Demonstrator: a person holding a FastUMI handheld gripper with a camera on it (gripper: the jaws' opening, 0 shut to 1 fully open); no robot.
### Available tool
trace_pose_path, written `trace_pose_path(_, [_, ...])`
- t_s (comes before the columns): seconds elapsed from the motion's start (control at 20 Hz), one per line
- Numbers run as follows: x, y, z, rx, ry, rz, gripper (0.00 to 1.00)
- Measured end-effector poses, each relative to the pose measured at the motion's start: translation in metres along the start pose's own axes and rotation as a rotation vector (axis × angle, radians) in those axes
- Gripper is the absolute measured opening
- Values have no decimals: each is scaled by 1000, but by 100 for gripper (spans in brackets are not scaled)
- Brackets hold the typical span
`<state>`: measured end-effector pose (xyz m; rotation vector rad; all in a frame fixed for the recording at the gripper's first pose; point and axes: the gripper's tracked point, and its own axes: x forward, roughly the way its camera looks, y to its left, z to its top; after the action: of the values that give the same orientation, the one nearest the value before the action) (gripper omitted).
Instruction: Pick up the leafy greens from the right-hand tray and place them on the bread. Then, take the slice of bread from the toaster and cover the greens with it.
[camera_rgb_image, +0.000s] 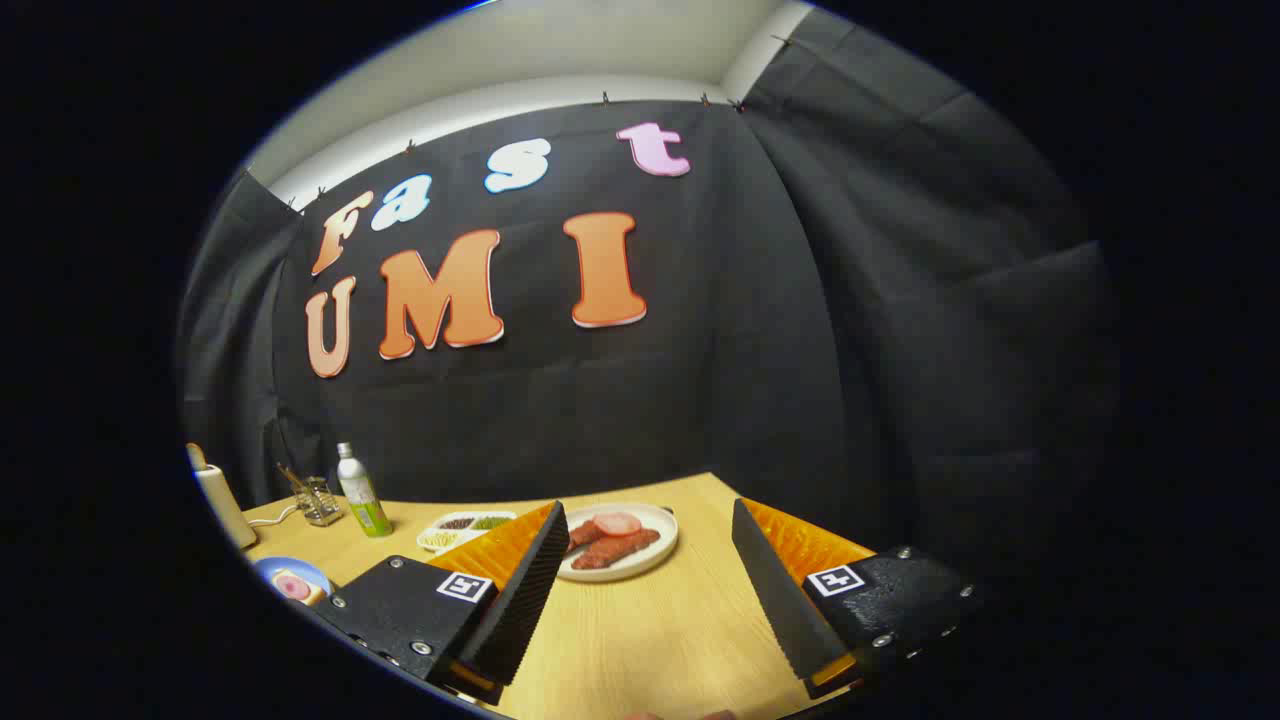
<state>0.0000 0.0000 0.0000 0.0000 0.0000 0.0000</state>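
Your gripper (640, 590) hangs released, fingers wide apart over bare table (650, 640). The white plate (655, 555) just ahead holds meat, not greens; the green-filled tray (470, 527) lies beyond your left finger, so you risk grabbing the wrong food

I see a smooth, pale wood-grain table (640, 640). The fingers (520, 590) carry ribbed matt black pads; the plate (655, 550) looks glossy.

The gripper (645, 590) has two black fingers (525, 595) with ribbed inner pads and orange outer faces. Each sits on a black block with silver screws and a white square tag marked in black.
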Motion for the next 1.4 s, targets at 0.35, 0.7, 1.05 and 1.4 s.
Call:
trace_pose_path(0.35, [-63,60,119,-47,-127,-18,98])
trace_pose_path(0.7, [-118,123,147,-119,-182,55,98])
trace_pose_path(1.05, [-152,163,174,-152,-163,87,98])
trace_pose_path(1.4, [-155,190,173,-146,-110,142,98])
